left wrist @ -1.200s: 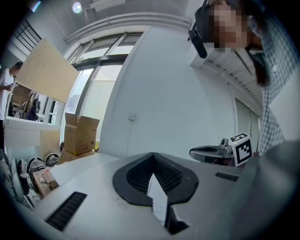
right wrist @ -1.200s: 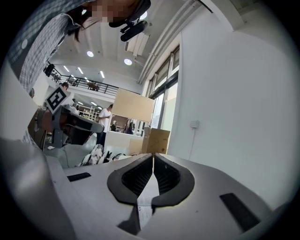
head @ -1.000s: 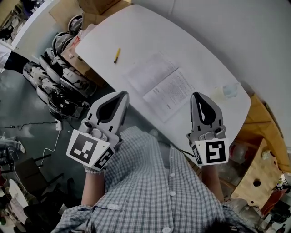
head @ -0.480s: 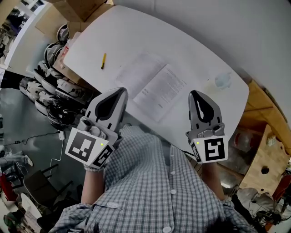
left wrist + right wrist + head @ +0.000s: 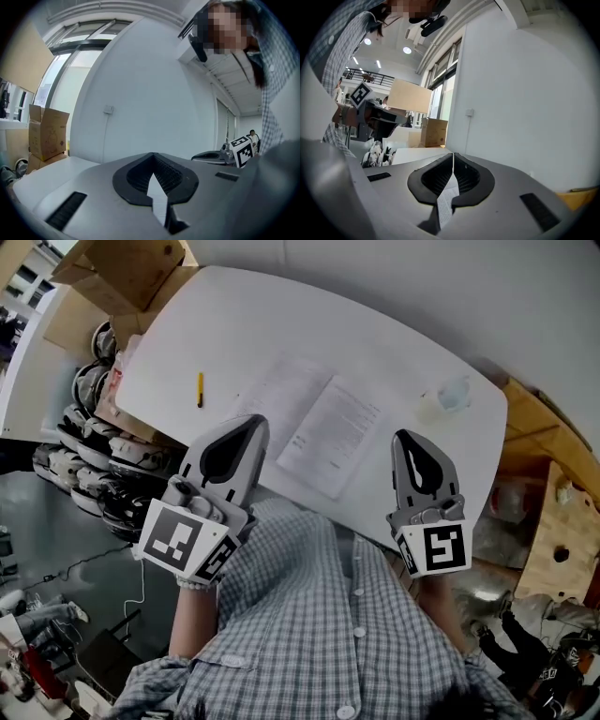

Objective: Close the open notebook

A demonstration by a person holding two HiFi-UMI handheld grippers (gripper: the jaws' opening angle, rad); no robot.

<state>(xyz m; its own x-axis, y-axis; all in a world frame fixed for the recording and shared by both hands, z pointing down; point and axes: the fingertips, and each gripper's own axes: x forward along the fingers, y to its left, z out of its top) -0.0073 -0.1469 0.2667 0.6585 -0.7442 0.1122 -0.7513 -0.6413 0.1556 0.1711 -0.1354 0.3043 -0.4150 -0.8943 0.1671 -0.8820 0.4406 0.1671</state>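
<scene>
Near the middle of the white table [image 5: 281,324] the notebook [image 5: 314,432] lies open and flat, pages up, close to the near edge; the left gripper [image 5: 251,422] hovers by its near left corner and the right gripper [image 5: 406,438] just off its near right side, both with jaws pressed together and holding nothing; a yellow pencil [image 5: 200,389] lies left of the notebook, a small clear thing [image 5: 448,395] to its right; a cardboard box [image 5: 122,268] stands past the far left corner

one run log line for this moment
notebook: open, flat on table, untouched | left gripper: shut, empty | right gripper: shut, empty | yellow pen: on table
</scene>
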